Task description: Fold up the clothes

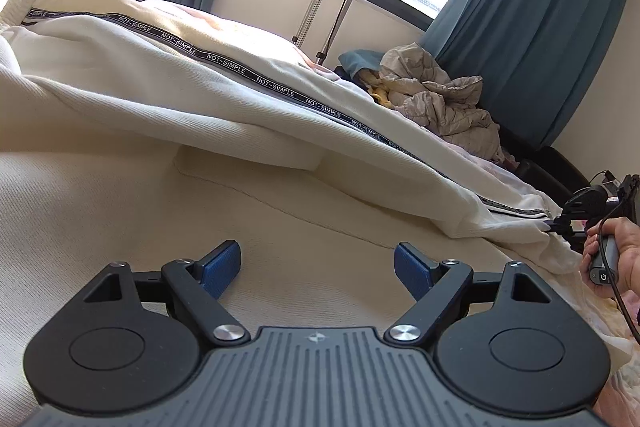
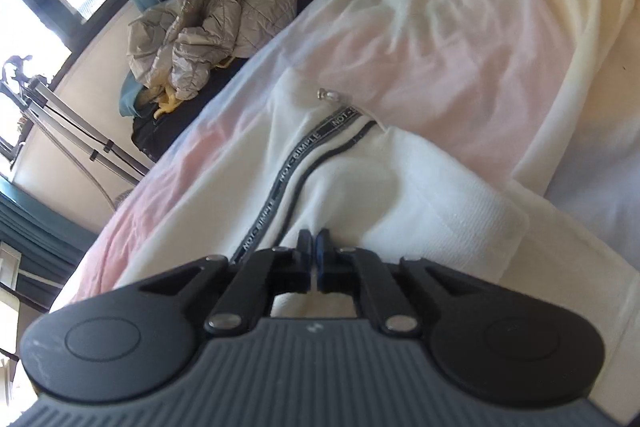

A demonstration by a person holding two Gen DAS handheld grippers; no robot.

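While your right gripper (image 2: pixel 316 247) pinches the hem of the cream track pants (image 1: pixel 168 83) stretched across the bed (image 2: pixel 592 187), your left gripper (image 1: pixel 318 263) hovers wide open and empty above them, the fold barely begun.

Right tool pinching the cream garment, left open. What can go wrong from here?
1. The right tool grips only a thin edge of the cream garment; a pull may slip it.
2. The left tool holds nothing, so the fold may skew.
3. The zipper pull hangs loose and could snag.
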